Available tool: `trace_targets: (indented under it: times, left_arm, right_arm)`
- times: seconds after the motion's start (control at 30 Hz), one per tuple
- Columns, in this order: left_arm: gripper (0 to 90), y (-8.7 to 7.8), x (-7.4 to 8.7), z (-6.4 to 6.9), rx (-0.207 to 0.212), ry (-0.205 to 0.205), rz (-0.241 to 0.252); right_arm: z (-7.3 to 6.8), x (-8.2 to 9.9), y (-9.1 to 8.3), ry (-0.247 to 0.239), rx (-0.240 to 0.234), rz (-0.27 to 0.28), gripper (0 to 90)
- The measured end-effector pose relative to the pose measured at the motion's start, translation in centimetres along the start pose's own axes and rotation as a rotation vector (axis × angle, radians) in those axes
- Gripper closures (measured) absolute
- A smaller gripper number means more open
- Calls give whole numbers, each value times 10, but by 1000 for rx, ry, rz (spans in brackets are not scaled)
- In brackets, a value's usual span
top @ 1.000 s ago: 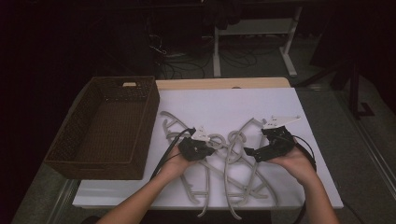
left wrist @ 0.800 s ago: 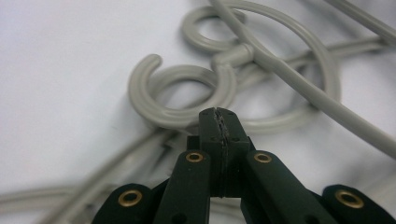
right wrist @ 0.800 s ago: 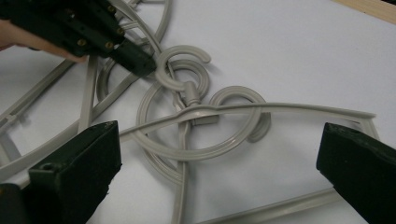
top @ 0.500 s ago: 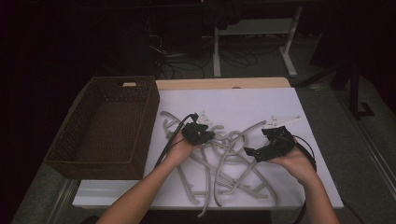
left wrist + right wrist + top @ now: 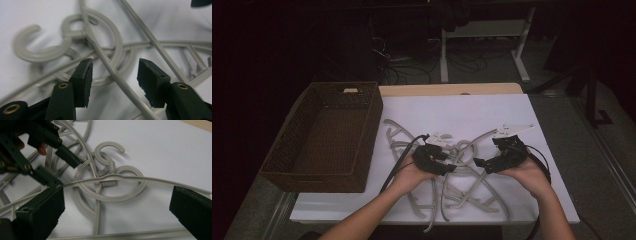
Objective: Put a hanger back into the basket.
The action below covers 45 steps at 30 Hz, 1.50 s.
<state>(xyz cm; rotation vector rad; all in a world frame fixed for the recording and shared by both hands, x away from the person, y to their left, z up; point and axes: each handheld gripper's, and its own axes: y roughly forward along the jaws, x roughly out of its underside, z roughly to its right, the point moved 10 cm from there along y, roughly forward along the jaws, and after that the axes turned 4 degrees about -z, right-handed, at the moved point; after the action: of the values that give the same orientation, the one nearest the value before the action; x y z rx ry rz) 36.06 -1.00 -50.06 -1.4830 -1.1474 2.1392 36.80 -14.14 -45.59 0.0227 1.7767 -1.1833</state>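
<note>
- Tangle of grey hangers [image 5: 447,175] sprawled on the white sheet [image 5: 472,107], right of the wicker basket [image 5: 327,135], near the table's front edge.
- Left gripper [image 5: 451,169] low over the middle of the pile, jaws just been opening, now standing part-way apart with a thin hanger bar [image 5: 112,72] running between the pads, nothing pressed.
- Right gripper [image 5: 477,162] facing it from the other side, jaws spread wide and bare, the interlocked hooks [image 5: 110,165] lying on the sheet ahead of them.
- Looks like untangling and sorting, with the basket empty and waiting.
- Risk one: closing the left pads here could catch two crossed bars at once, dragging the whole knot instead of one hanger.
- Risk two: hooks threaded through each other's loops; a straight lift would likely snag and spill neighbours off the front edge.
- Risk three: smooth, thin plastic, liable to twist or slide out of a shallow pinch.
- Risk four: grippers close together, jaw tips nearly meeting, so a hasty reach could knock one against the other.
</note>
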Motion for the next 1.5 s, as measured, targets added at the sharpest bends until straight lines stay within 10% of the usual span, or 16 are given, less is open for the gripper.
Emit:
trace_targets:
  times: [0.7,1.2,1.5]
  left_arm:
    - [598,22,20,7,-57,27,-110]
    - [813,12,11,-8,-48,-110,-46]
    - [823,0,2,-8,-13,-87,-12]
  right_arm:
    - [1,1,-1,2,0,1,0]
    - [1,0,-2,6,0,5,0]
    - [0,-1,-3,1,-5,15,0]
